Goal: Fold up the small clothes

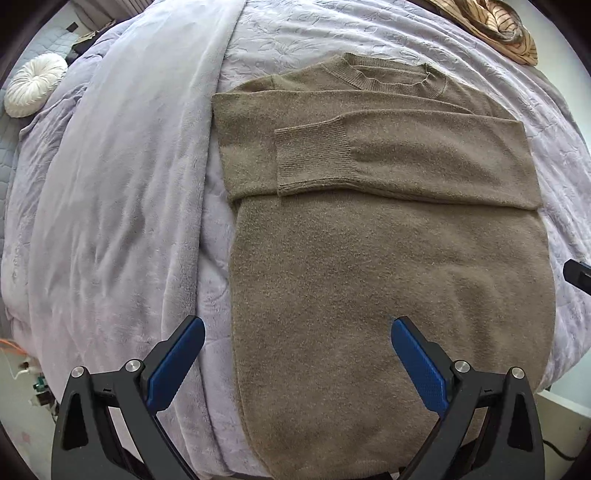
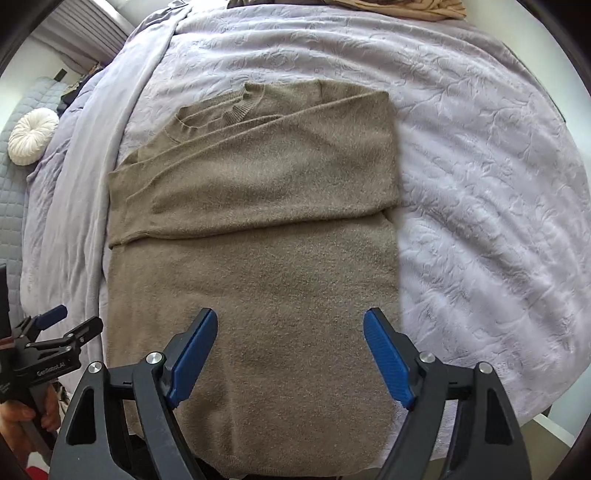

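The sweater point(image 1: 388, 277) lies flat on the bed point(image 2: 480, 184), sleeves folded across, its length running straight away from both claws — left claw point(image 1: 297, 354) and right claw point(image 2: 290, 347) wide, empty, over its near hem.

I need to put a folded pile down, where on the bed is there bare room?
Free: embossed bedspread right of the sweater, and the strip beyond its collar. Crowded: bunched plush blanket left, striped garment at the far edge.

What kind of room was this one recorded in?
Most likely a bedroom: the sweater lies on a bed with a lilac quilt, a plush blanket bunched beside it, and a round white cushion further off.
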`<state>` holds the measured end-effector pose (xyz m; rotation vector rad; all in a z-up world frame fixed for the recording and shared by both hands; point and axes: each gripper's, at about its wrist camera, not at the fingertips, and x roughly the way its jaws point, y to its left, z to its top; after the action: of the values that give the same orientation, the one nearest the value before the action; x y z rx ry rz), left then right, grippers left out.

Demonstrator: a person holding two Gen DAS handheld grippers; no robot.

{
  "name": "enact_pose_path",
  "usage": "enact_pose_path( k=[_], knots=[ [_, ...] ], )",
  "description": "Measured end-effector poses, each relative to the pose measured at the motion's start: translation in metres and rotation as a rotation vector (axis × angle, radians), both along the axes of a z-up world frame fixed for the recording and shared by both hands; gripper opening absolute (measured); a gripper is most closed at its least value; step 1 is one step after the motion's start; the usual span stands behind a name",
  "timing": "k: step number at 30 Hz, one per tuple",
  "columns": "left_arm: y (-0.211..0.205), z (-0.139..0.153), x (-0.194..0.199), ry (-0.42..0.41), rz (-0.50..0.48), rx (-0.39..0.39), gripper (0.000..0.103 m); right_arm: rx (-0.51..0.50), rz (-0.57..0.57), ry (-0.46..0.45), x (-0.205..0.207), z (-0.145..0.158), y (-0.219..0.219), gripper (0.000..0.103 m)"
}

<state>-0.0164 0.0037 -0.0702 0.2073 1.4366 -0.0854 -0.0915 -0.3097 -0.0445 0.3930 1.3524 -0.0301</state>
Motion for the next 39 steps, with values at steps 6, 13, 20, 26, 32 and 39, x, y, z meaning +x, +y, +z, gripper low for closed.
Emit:
enact_pose_path(
  k=[6, 13, 20, 26, 32, 39],
  knots=[
    [-0.009, 0.006, -0.003, -0.012, 0.056, 0.052, 0.101, 0.058, 0.009, 0.023, -0.003, -0.007, -0.011, 0.084],
    [-0.021, 0.016, -0.022, -0.032, 0.160, 0.109, 0.101, 0.069, 0.117, 0.065, -0.001, -0.023, -0.021, 0.084],
    [-0.021, 0.026, -0.041, -0.051, 0.184, 0.138, 0.101, 0.079, 0.179, 0.041, -0.001, -0.016, -0.023, 0.084],
    [-0.008, 0.025, -0.054, -0.051, 0.170, 0.128, 0.101, 0.093, 0.144, 0.044, -0.016, -0.022, -0.018, 0.084],
    [0.017, 0.004, -0.078, -0.018, 0.149, 0.107, 0.101, 0.113, 0.100, 0.077, -0.044, -0.034, 0.000, 0.084],
    [0.040, -0.012, -0.111, 0.000, 0.144, 0.061, 0.101, 0.194, 0.023, 0.080, -0.092, -0.040, 0.017, 0.084]
  ],
)
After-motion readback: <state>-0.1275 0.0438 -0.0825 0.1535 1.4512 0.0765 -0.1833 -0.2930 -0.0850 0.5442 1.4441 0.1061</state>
